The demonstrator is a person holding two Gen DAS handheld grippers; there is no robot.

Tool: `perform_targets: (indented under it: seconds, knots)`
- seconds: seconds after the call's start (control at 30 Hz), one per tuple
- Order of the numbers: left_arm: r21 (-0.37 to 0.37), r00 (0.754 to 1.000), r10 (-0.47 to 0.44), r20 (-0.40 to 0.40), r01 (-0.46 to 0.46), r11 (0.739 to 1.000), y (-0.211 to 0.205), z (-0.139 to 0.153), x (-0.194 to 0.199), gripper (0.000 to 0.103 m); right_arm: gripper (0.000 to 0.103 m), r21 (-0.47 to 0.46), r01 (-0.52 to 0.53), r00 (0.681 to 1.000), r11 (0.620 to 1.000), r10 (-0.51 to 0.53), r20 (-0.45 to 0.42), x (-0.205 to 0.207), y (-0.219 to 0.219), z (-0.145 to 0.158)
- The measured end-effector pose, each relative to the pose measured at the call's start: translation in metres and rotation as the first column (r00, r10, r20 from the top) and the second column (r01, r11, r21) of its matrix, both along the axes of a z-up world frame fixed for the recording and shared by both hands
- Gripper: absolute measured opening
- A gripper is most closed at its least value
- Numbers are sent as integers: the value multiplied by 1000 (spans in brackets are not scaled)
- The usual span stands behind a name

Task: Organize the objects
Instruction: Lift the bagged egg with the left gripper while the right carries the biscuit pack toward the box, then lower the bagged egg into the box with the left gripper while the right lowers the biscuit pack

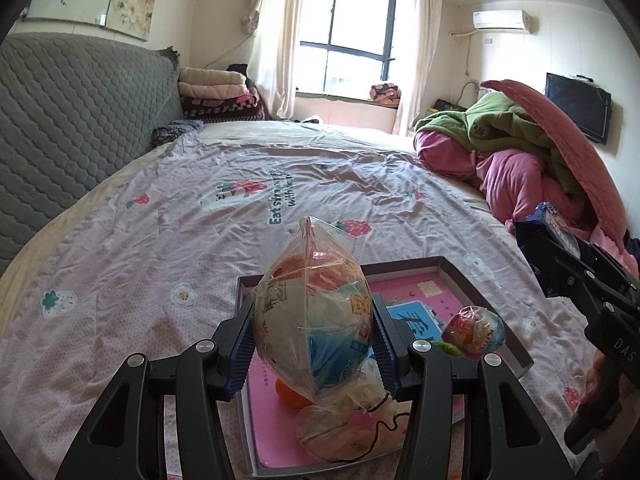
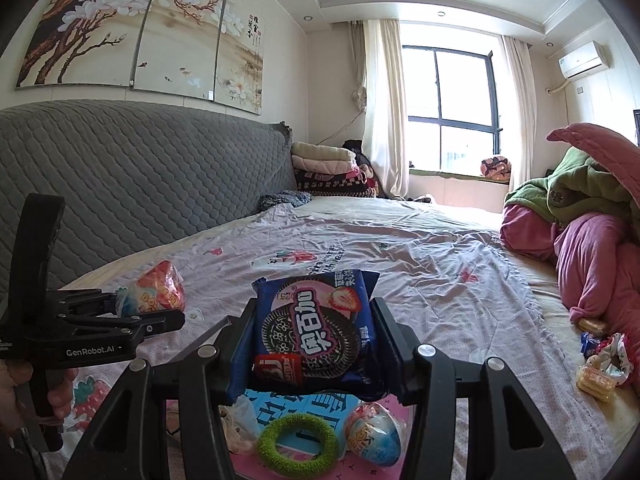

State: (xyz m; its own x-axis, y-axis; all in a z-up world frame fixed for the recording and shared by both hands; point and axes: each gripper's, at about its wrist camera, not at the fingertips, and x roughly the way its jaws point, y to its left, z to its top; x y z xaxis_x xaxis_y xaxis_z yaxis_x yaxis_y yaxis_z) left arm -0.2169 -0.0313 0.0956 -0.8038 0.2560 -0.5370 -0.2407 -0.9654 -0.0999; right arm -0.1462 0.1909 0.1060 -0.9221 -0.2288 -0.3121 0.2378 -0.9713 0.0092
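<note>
My left gripper is shut on a plastic-wrapped toy egg, held above a shallow grey box with a pink floor on the bed. In that box lie a second wrapped egg, an orange ball and a clear packet. My right gripper is shut on a blue cookie packet, held over the same box. Below it lie a green hair ring and the second egg. The left gripper with its egg shows at the left of the right wrist view.
The bed has a pink strawberry-print sheet and a grey quilted headboard. A heap of pink and green bedding fills the right side. Loose snack packets lie by that heap. Folded blankets are stacked near the window.
</note>
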Motion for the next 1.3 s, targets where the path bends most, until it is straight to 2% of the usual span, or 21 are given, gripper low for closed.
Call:
perform_targets:
  seconds: [0.27, 0.67, 1.07, 1.3]
  knots:
    - [-20, 1000, 9, -2, -9, 1000, 2, -3, 1, 53, 53, -5, 7, 1000, 1000, -7, 2, 1, 5, 0]
    - [-41, 999, 41, 18, -40, 998, -6, -15, 1, 53, 54, 2, 16, 998, 1000, -16, 59, -2, 9, -13]
    - [-66, 994, 44, 98, -38, 997, -13, -47, 9, 53, 54, 2, 45, 981, 999, -45, 190, -2, 19, -41]
    - [-96, 989, 47, 137, -34, 995, -8, -61, 9, 53, 54, -44, 53, 959, 998, -39, 279, -9, 24, -58]
